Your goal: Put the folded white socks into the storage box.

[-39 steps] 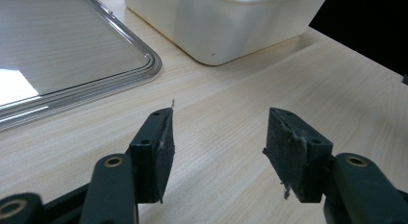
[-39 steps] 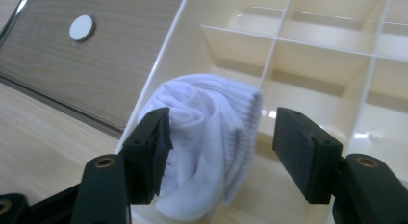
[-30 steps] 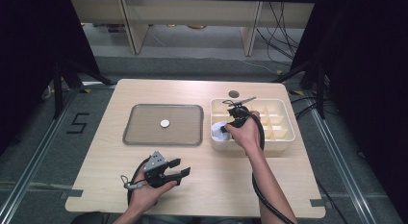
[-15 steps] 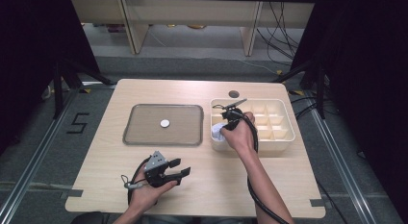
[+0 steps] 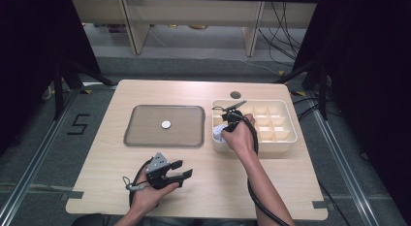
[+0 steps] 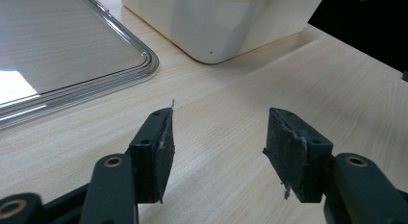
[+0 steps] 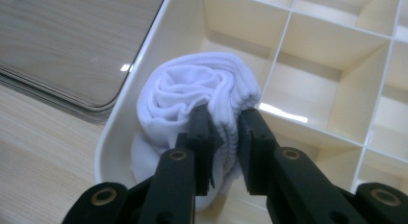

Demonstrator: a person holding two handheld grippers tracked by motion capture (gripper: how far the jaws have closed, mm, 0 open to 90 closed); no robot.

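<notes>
While the right tool (image 7: 223, 137) pinches a fold of the rolled white sock (image 7: 192, 94), the lines below set out the scene.

Sock location: in the near-left corner compartment of the cream divided box (image 5: 286, 138), the corner closest to the tray (image 5: 140, 138); it bulges above the rim there.
Right tool: its jaws have just been closing and now clamp a ridge of the sock's fabric between the pads (image 7: 202, 132).
Left tool (image 5: 181, 169): jaws apart, nothing between them, held low over bare tabletop (image 5: 291, 187) near its front edge, well away from the box.
Risk, thin grip: only an outer fold seems caught, so in my judgement a lift could unroll the sock instead of carrying the whole bundle.
Risk, snagging: the sock sits tight against the compartment walls; a pull at an angle could drag it on the divider or shift the light box, which nothing steadies.
Risk, slipping: soft knit may slide out of the pads if the pull is quick.
Count, socks: one.
Count, boxes: one, with many compartments; the others that I can see look empty.
Count, trays: one, clear-rimmed, left of the box.
Count, small white disc (image 5: 166, 124): one, near the tray's middle.
Count, tools: two, one per hand.
</notes>
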